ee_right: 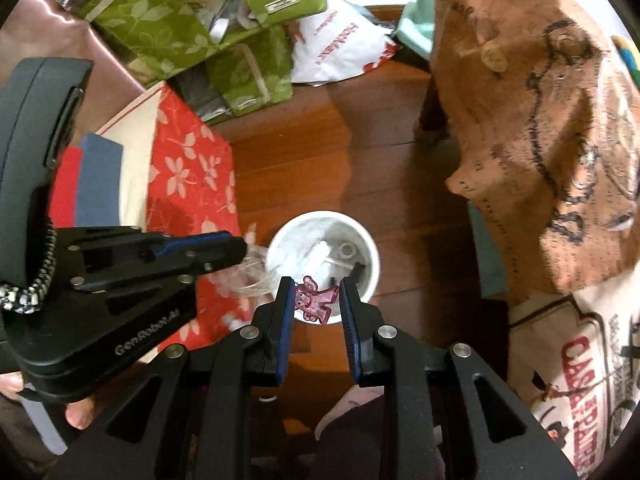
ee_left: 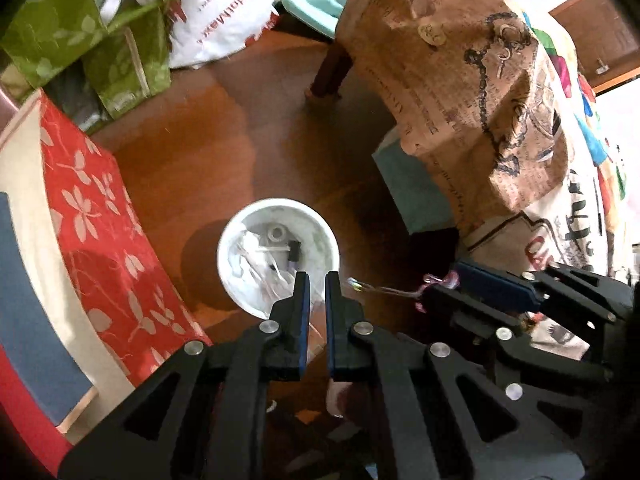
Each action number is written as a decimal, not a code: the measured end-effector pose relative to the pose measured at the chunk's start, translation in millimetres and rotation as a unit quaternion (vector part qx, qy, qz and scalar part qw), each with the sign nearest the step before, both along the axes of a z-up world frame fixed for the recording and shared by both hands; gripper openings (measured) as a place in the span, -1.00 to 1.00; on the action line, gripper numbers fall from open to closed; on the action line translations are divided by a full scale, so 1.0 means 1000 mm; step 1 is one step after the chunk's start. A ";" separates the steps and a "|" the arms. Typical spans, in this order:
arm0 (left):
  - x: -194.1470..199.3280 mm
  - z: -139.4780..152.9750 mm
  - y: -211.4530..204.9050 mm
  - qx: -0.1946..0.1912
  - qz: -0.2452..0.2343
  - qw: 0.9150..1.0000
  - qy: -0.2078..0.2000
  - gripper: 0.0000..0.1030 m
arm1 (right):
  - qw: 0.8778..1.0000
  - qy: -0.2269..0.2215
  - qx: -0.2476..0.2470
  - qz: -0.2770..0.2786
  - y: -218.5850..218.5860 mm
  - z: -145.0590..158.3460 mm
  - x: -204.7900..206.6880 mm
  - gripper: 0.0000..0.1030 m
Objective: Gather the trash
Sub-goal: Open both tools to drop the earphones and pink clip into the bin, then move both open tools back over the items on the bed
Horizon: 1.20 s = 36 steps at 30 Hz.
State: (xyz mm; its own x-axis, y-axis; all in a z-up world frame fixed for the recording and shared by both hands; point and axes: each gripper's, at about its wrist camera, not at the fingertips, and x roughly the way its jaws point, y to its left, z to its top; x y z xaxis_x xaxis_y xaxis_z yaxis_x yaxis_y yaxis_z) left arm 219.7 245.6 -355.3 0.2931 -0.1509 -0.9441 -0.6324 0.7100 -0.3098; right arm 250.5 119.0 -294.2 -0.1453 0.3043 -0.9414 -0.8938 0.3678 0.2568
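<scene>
A white round bin [ee_left: 278, 256] stands on the wooden floor and holds white wrappers and small scraps; it also shows in the right wrist view [ee_right: 324, 252]. My left gripper [ee_left: 317, 280] hangs over the bin's near rim, shut on a clear plastic wrapper [ee_right: 256, 268]. My right gripper [ee_right: 314, 286] is over the bin's near rim with its jaws parted around a pink figure-shaped wrapper [ee_right: 314, 300]; I cannot tell if the pads still touch it. It also shows from the side in the left wrist view [ee_left: 434, 288].
A red flowered box [ee_left: 112, 248] stands left of the bin. Green leaf-print bags [ee_left: 88, 32] and a white plastic bag [ee_left: 224, 24] lie at the back. A table under a brown printed cloth [ee_left: 460, 80] stands to the right, with a teal box [ee_left: 416, 192] beneath.
</scene>
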 end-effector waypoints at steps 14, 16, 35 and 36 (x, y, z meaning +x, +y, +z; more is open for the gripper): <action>-0.014 0.034 -0.004 0.048 -0.013 0.999 0.004 -0.90 | 1.000 -0.018 -0.005 -0.009 -0.016 0.011 0.003 -0.35; -0.015 0.043 -0.006 0.053 -0.011 0.999 -0.005 -0.90 | 1.000 -0.029 0.003 -0.008 -0.020 0.019 0.002 -0.35; -0.043 0.197 -0.076 0.190 -0.016 0.974 -0.120 -0.90 | 0.978 -0.135 0.155 -0.045 -0.106 0.157 -0.007 -0.35; -0.044 0.205 -0.081 0.197 -0.016 0.972 -0.126 -0.90 | 0.975 -0.140 0.163 -0.050 -0.112 0.165 -0.008 -0.35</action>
